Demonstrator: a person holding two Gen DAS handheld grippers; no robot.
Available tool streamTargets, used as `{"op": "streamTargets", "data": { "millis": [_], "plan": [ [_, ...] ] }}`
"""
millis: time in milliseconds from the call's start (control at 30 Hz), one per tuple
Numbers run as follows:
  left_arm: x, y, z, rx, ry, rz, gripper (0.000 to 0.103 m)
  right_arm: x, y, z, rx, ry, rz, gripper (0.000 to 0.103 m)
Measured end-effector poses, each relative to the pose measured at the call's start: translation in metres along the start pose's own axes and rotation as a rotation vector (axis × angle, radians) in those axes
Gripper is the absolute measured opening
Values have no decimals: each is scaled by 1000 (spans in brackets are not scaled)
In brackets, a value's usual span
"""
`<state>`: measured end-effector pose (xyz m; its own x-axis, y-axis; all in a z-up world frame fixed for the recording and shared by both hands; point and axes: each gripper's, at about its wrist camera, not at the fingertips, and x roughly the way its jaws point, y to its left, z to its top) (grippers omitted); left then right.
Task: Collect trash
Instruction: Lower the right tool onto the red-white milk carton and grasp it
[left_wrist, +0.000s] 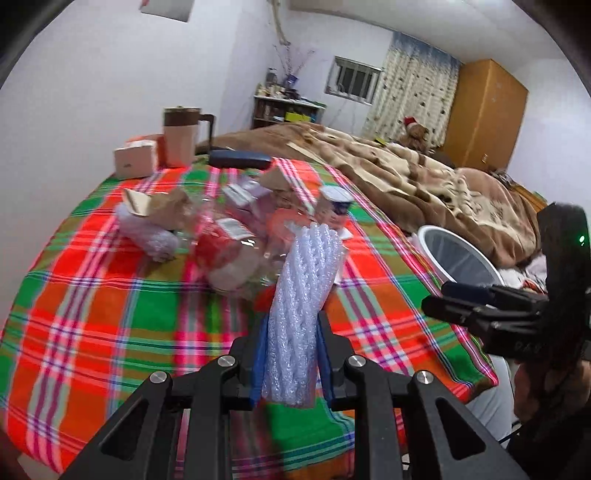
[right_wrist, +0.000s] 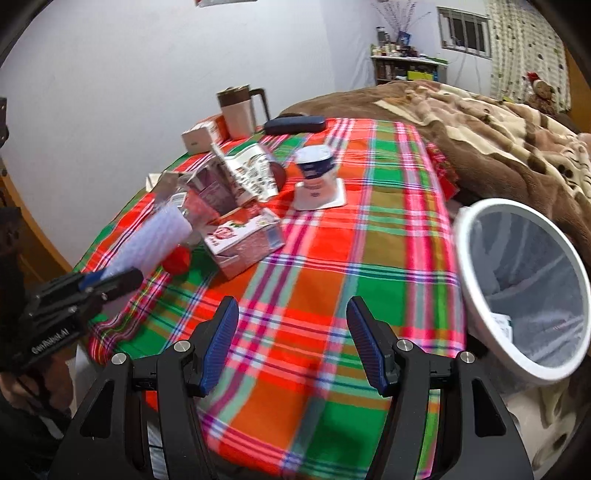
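My left gripper is shut on a white foam net sleeve, held just above the plaid tablecloth. The right wrist view shows that gripper and the sleeve at the left. Behind it lies a heap of trash: a clear bottle with a red label, another foam sleeve, a flattened drink carton, crumpled packets and an upturned yogurt cup. My right gripper stands open over bare cloth, nothing between its fingers. A white-rimmed bin with a dark liner stands off the table's right edge.
At the table's far end stand a brown-lidded tumbler, a small box and a dark case. A bed with a brown blanket borders the table and the bin. A red cap lies by the carton.
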<state>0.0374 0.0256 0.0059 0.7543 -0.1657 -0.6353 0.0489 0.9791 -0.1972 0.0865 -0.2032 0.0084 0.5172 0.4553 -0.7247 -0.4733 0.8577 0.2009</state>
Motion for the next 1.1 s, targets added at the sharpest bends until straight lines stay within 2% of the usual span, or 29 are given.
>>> {"op": "streamTargets", "data": {
  "millis": [300, 633, 800, 967, 1100],
  "plan": [
    [-1, 25, 4, -61, -24, 46, 25, 35, 25, 13, -47, 57, 28, 63],
    [7, 41, 6, -93, -12, 47, 25, 65, 32, 25, -51, 87, 13, 63],
    [12, 44, 6, -101, -6, 45, 25, 56, 17, 25, -37, 73, -50, 63],
    [18, 44, 7, -104, -3, 33, 25, 41, -11, 22, 45, 55, -135, 63],
    [21, 43, 8, -103, -3, 31, 25, 31, -1, 25, 60, 18, -85, 63]
  ]
}}
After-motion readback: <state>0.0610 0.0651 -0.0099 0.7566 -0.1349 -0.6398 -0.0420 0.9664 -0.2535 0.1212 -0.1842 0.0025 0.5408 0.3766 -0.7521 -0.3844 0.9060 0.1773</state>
